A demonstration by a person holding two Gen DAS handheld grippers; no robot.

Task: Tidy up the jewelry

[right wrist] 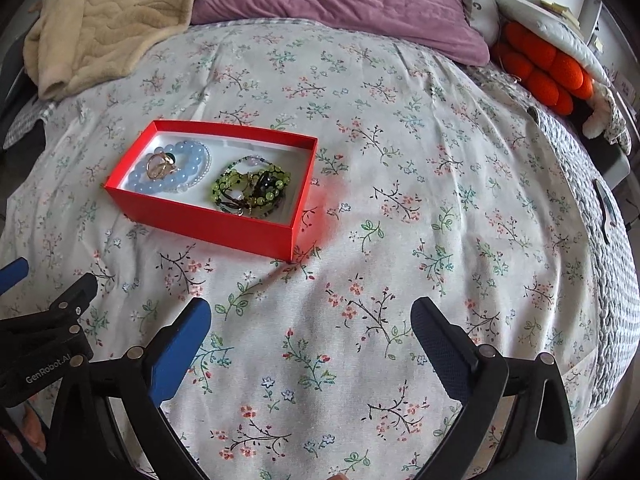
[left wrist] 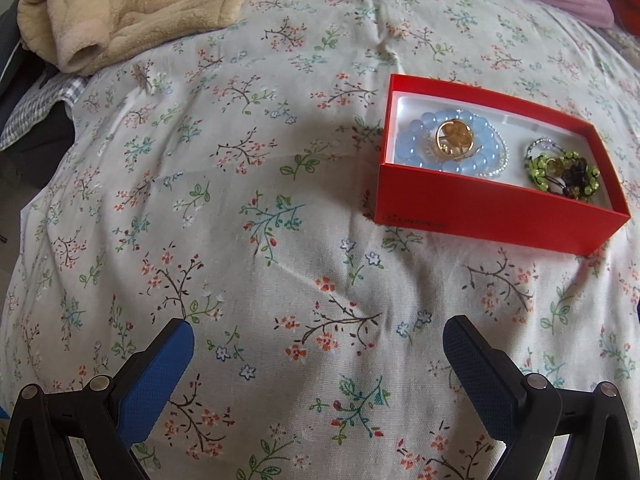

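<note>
A red box (left wrist: 480, 208) with a white lining sits on the floral bedspread (left wrist: 260, 200). In it lie a pale blue bead bracelet (left wrist: 408, 148), a gold ring (left wrist: 454, 140) on top of it, a thin clear bead strand (left wrist: 498, 168) and a green and dark bead bracelet (left wrist: 564, 176). The box (right wrist: 208, 224), blue bracelet (right wrist: 140, 178), ring (right wrist: 158, 166) and green bracelet (right wrist: 256, 190) also show in the right wrist view. My left gripper (left wrist: 318, 338) is open and empty, short of the box. My right gripper (right wrist: 310, 318) is open and empty, to the right of the box's near corner.
A beige fleece blanket (left wrist: 132, 4) lies at the far left of the bed, a purple pillow (right wrist: 340, 4) at the far edge. Orange cushions (right wrist: 544, 68) sit at the far right. The left gripper's body (right wrist: 44, 344) shows at the right wrist view's left edge.
</note>
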